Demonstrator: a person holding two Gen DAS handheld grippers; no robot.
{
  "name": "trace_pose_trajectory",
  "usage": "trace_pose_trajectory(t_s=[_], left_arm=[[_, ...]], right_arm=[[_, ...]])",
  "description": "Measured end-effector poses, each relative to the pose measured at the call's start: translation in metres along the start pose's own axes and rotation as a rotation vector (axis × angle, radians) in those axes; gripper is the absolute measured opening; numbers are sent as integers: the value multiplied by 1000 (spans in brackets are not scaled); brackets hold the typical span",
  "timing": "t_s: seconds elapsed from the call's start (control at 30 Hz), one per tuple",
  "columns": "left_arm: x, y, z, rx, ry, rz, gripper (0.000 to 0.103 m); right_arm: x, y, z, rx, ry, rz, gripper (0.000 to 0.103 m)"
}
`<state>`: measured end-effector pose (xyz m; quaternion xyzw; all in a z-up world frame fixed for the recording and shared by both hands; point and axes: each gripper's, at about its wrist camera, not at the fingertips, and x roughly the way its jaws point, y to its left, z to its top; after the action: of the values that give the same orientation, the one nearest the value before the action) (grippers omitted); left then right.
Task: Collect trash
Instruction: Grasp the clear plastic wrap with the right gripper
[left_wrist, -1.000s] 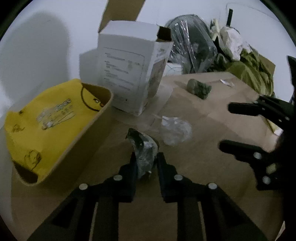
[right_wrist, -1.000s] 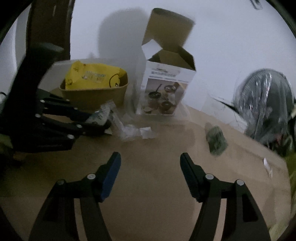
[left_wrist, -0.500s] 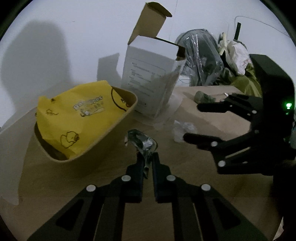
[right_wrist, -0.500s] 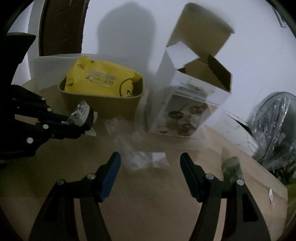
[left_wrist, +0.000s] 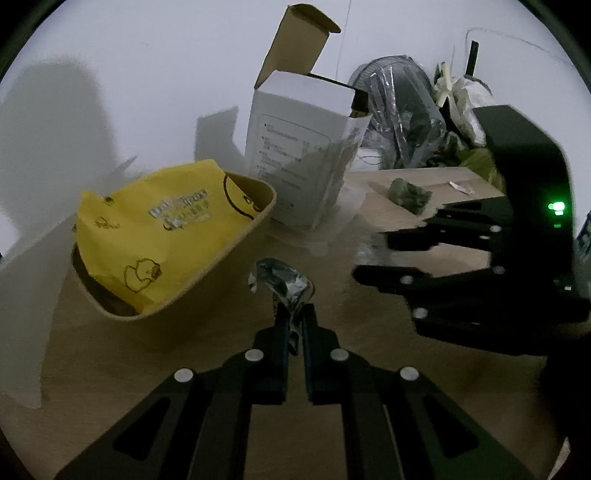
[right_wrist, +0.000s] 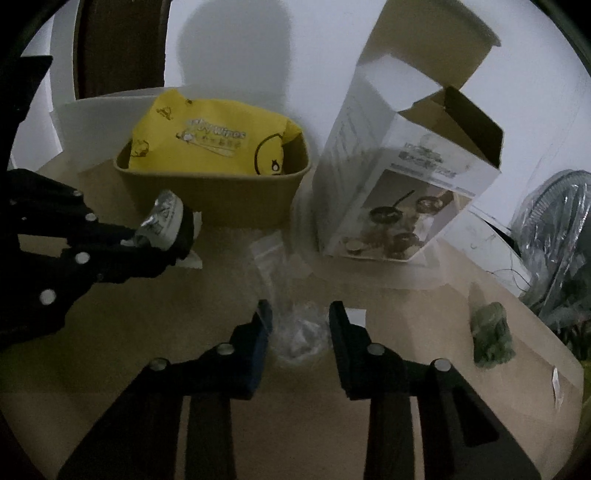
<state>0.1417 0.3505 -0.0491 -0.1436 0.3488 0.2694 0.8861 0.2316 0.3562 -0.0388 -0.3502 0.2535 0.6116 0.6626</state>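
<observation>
My left gripper (left_wrist: 293, 319) is shut on a crumpled silver wrapper (left_wrist: 282, 282) and holds it above the table, just right of the tan basket (left_wrist: 236, 247). The basket holds a yellow wipes pack (left_wrist: 159, 225). In the right wrist view the left gripper (right_wrist: 177, 236) and its wrapper (right_wrist: 162, 218) hang in front of the basket (right_wrist: 221, 199). My right gripper (right_wrist: 300, 319) is open, its fingers on either side of a clear crumpled plastic bag (right_wrist: 301, 334) on the table. It also shows in the left wrist view (left_wrist: 373, 254).
A white open carton (right_wrist: 399, 192) stands right of the basket. A green crumpled wad (right_wrist: 493, 334) and a small white scrap (right_wrist: 556, 384) lie at the right. A fan wrapped in plastic (right_wrist: 557, 240) stands beyond the table's far right edge.
My left gripper lifted the silver wrapper and carried it toward the basket. My right gripper moved forward and down until its fingers straddle the clear plastic bag, and narrowed a little.
</observation>
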Motion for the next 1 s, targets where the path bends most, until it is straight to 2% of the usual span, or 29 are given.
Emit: trace_pose_trajectory(t_s=[0.07, 0.33, 1.0], left_arm=[[-2, -3, 0, 19, -8, 12, 6], [-15, -23, -2, 43, -24, -53, 5], [-59, -104, -23, 224, -73, -219, 5]], right_arm=[[-7, 3, -3, 5, -3, -14, 29], [-56, 5, -25, 69, -26, -95, 29], [-179, 5, -135, 288, -31, -269, 29]])
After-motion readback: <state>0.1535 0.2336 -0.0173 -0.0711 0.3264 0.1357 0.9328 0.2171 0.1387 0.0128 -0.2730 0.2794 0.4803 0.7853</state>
